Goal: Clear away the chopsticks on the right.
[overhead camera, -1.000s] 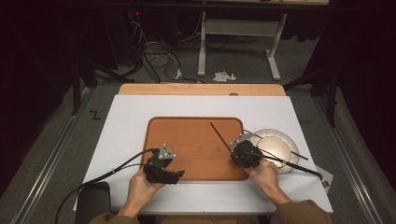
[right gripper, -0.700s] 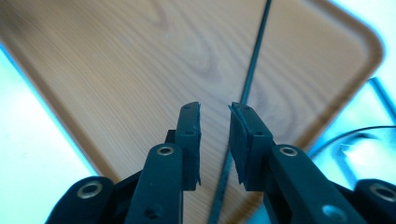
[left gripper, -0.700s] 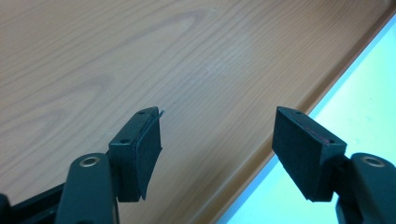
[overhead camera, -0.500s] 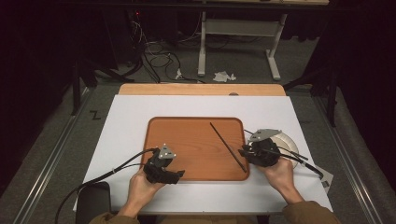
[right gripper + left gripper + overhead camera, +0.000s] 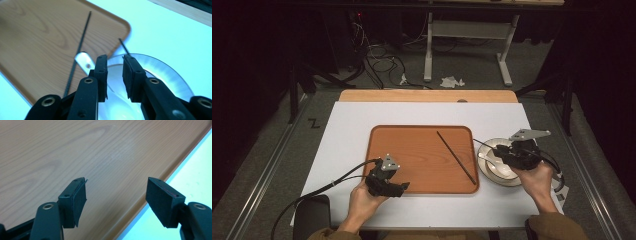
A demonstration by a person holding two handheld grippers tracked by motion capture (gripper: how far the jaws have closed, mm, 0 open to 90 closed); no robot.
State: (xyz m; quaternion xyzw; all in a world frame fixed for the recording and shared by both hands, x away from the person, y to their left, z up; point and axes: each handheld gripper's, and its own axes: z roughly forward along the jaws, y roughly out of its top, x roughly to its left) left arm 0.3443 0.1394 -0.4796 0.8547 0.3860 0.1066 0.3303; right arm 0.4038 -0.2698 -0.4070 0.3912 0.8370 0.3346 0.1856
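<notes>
— What do you have on the left?

— From above, my left claw sits at the near left part of the tray, jaws toward the tray's near edge. Its own camera adds what the high view can't: the jaws stand wide apart with nothing between them, the pads matte black and blocky, and under them smooth wood grain running to a raised lip, with white surface beyond.

— And the middle?

— A rounded, reddish-brown wooden tray on a white surface. One thin black stick lies on it, slanting from mid-tray toward the near right corner.

— The right?

— My right claw hovers over a round, shiny metal plate that touches or nearly touches the tray's right edge. From above I can't read the jaws. Its own camera shows them narrow, a slim gap, gripping nothing. That view also shows a flat metal handle with a hole reaching onto the plate, a second thin black stick at the plate's far rim, and the first stick on the tray.
</notes>
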